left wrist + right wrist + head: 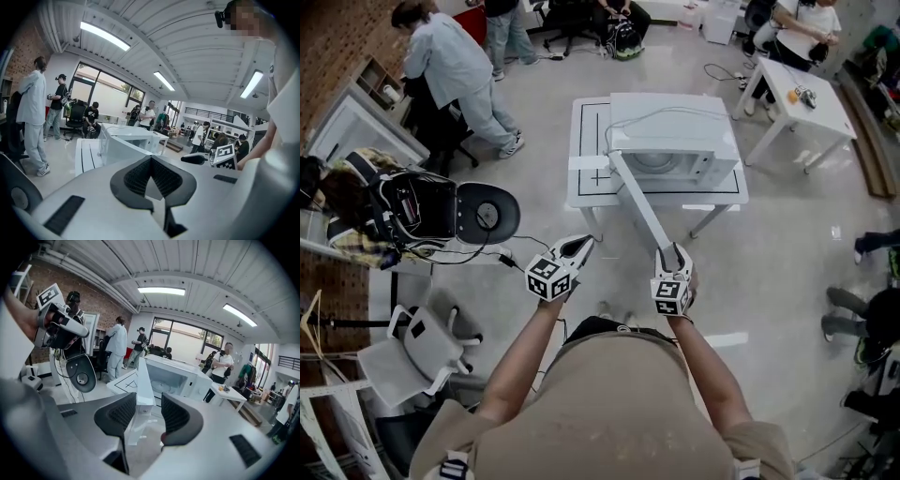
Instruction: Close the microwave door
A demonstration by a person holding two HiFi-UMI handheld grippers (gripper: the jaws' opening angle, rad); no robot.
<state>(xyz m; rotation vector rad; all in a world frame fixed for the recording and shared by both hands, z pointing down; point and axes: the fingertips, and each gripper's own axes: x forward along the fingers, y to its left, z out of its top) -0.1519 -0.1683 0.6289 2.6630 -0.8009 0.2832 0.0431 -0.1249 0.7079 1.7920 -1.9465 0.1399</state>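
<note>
Microwave door (637, 199) | head view: swung wide off microwave (670, 122) on worktop (589, 141) | left gripper view: left gripper (151, 158) jaws pressed together, empty, spare | right gripper view: right gripper (149, 400) jaws parted astride door's free edge, likely for leverage

The microwave (675, 141) is sitting on the table (586, 141), toward its right and far edges. Its door (637, 202) is jutting out past the near edge. The right gripper (675, 255) is straddling the door's free end, and the left gripper (579, 246) is hanging to its left, apart.
</note>
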